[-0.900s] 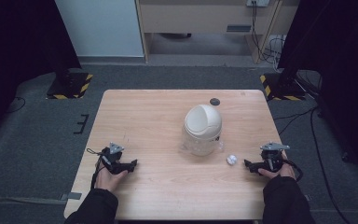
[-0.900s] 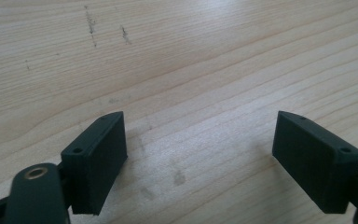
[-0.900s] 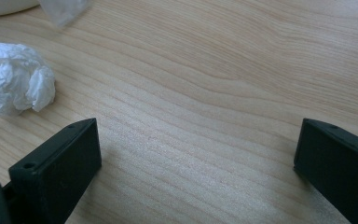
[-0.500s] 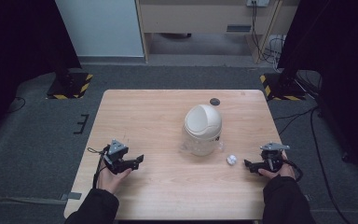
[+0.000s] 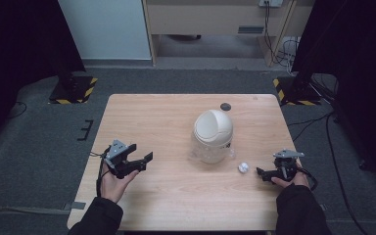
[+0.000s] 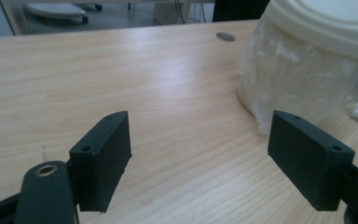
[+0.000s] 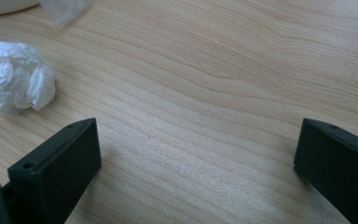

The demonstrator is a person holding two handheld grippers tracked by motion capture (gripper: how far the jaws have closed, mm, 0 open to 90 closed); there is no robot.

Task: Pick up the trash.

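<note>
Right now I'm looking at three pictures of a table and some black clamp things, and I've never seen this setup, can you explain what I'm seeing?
A person sits at a wooden table and holds a hand-operated clamp in each hand. The high view looks down from above: the left gripper is at the left, the right gripper at the right. The other two pictures come from small cameras riding on those grippers, looking along their two black jaws. Both stand open and hold nothing. On the table stands a small bin with a cream domed lid and a clear plastic liner. A crumpled white paper ball lies beside it, close to the right gripper. A small dark disc sits near the far edge.
</note>
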